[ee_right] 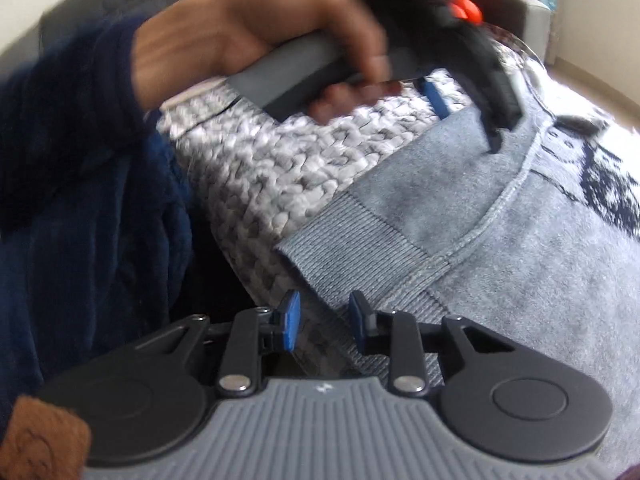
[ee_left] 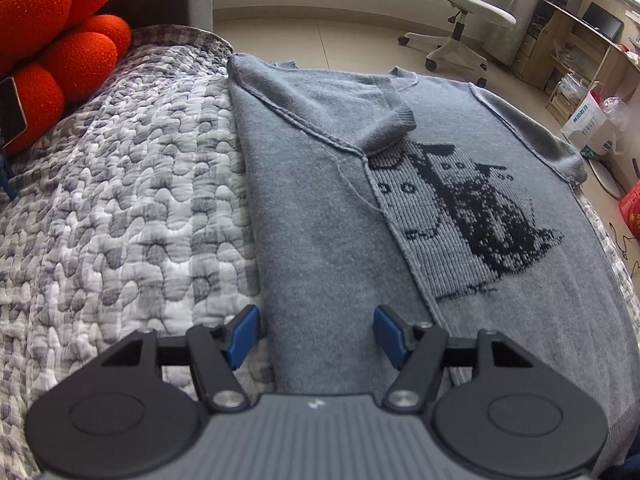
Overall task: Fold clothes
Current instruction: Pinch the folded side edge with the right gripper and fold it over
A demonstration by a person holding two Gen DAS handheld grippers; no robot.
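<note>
Grippers: the left gripper (ee_left: 316, 334) hangs over the near part of the sweater, blue pads spread wide, gripping nothing; the right gripper (ee_right: 323, 322) has its jaws part-open astride the ribbed hem (ee_right: 360, 248), with no cloth pinched between them.
Sweater: a grey knitted sweater (ee_left: 340, 216) lies flat on the quilted bedspread (ee_left: 120, 184), its left side and sleeve (ee_left: 384, 124) folded in over the chest, the cuff resting by the black cat pattern (ee_left: 480, 212).
Hand: in the blurred right wrist view, a person's hand (ee_right: 288, 36) in a dark blue sleeve (ee_right: 80, 168) grips the left tool's handle.
Background: orange cushions (ee_left: 60, 28) sit at the bed's far left; a white office chair (ee_left: 464, 8) stands on the floor beyond, well apart from the bed.
</note>
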